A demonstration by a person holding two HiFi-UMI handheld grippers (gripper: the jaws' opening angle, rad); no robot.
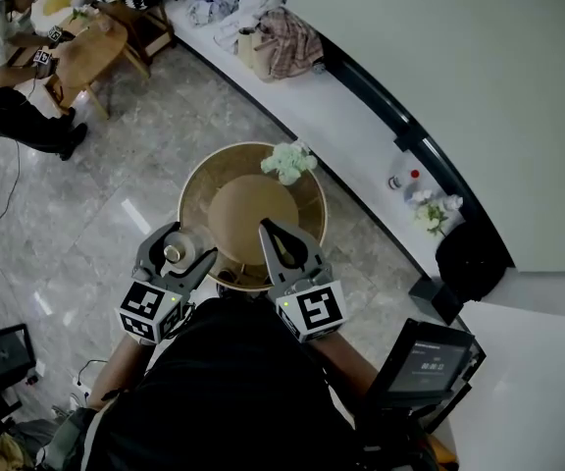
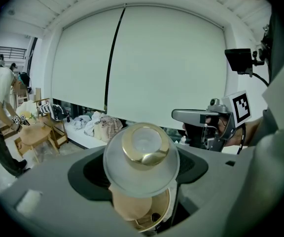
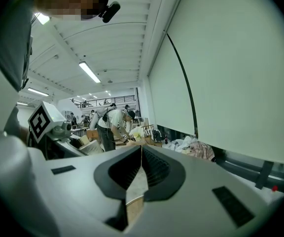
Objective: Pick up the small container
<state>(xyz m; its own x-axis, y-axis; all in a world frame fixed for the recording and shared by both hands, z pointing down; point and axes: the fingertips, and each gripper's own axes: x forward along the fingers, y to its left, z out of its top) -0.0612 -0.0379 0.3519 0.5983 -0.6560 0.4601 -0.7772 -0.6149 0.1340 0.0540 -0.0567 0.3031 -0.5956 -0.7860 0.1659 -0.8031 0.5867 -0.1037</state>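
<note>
The small container is a clear little jar with a shiny gold lid. Our left gripper pinches it just beside the round bench. The bench's rim holds a tan dome and white flowers. Our right gripper is pressed together, empty.

Lit evenly by ceiling strips; bent and darkened at fisheye edges; blurred up close; glared off floor.

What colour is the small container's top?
Gold rim on the frosted small container; clearest in left gripper view.
</note>
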